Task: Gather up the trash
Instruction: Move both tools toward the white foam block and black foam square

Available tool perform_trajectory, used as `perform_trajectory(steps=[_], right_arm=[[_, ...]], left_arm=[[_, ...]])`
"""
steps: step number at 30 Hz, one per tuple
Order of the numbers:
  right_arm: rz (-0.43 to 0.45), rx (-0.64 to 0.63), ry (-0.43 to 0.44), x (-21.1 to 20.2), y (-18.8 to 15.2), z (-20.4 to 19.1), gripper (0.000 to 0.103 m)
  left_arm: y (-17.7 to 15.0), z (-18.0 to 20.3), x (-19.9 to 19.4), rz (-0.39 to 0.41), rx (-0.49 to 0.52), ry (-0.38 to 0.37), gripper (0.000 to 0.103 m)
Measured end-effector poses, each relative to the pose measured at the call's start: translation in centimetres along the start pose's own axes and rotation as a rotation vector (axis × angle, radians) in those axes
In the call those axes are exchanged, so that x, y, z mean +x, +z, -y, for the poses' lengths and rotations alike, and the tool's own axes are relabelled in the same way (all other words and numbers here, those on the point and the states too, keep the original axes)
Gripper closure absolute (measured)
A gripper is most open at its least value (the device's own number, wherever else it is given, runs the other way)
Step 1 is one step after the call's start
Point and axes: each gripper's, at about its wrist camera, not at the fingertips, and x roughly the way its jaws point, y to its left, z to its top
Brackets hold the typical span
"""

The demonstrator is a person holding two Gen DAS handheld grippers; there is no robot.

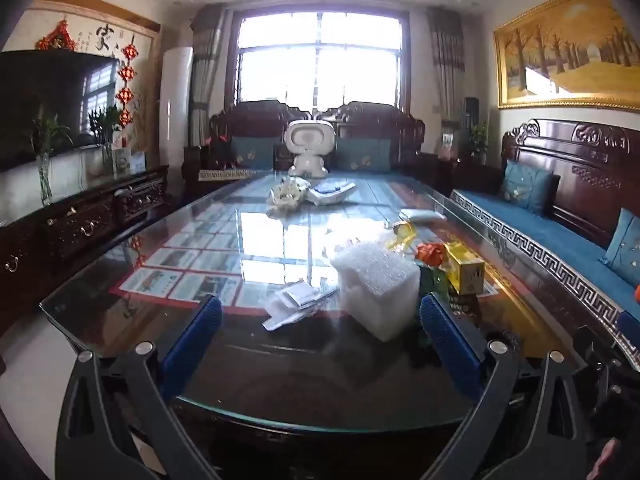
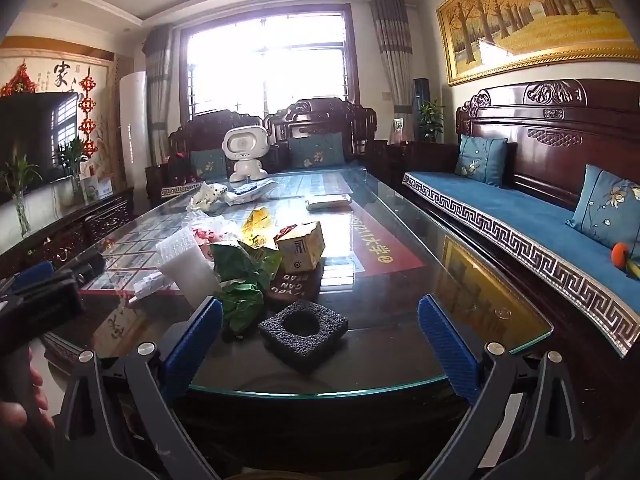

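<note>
- The left gripper (image 1: 320,312) is hovering at the near end of the long glass-topped wooden table (image 1: 168,248), its blue-padded jaws spread wide and gripping nothing.
- The right gripper (image 2: 320,316) is likewise hanging over the near edge with its jaws wide apart and empty.
- The trash is lying in a loose cluster on the near half of the glass: a white block of bubbly packing foam (image 1: 380,288), some flat white paper scraps (image 1: 296,304) to its left, a small yellow cardboard box (image 1: 466,266) to its right, and a crumpled green wrapper (image 2: 244,280).
- A square black foam piece with a round hole (image 2: 303,330) is sitting nearest the right gripper, roughly between its fingers' line of sight, so it looks like the natural first pick for that side.
- No bin or bag is showing in either view, so where the trash should go cannot be told.
- For the black foam, closing on two opposite flat sides is probably better than pinching across the hole, since the foam will likely squash.
- The white foam block appears wide; the left jaws are probably needing their full spread and a level approach.
- The paper scraps are lying flat on slick glass and may slide; sliding them toward the edge could help.
</note>
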Motion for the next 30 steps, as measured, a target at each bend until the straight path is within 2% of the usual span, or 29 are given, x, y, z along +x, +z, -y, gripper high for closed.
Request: perform_trajectory(steps=[2,6,12,16,19,25,30], right_arm=[[0.002,-0.003,0.004,0.1,0.1,0.0,0.008],[0.003,-0.024,0.015,0.0,0.0,-0.3,0.008],[-0.008,-0.055,0.031,0.2,-0.5,-0.5,0.008],[-0.007,-0.004,0.079,0.3,-0.5,0.3,0.008],[-0.005,0.003,0.075,0.5,-0.4,0.8,0.008],[0.004,-0.009,0.054,0.9,0.0,0.9,0.008],[-0.002,-0.016,0.064,1.2,0.1,1.0,0.008]], left_arm=[[0.0,0.1,-0.1,0.012,0.029,-0.02,0.004],[0.1,-1.2,1.2,-0.103,-0.096,-0.127,0.004],[0.2,-0.8,1.7,-0.127,-0.118,-0.108,0.004],[0.6,-0.4,1.9,-0.133,-0.094,-0.005,0.004],[-0.3,-0.2,1.7,-0.142,-0.062,0.059,0.004],[0.3,0.8,2.5,-0.179,-0.048,-0.017,0.004],[0.3,2.6,3.4,-0.191,-0.022,-0.027,0.004]])
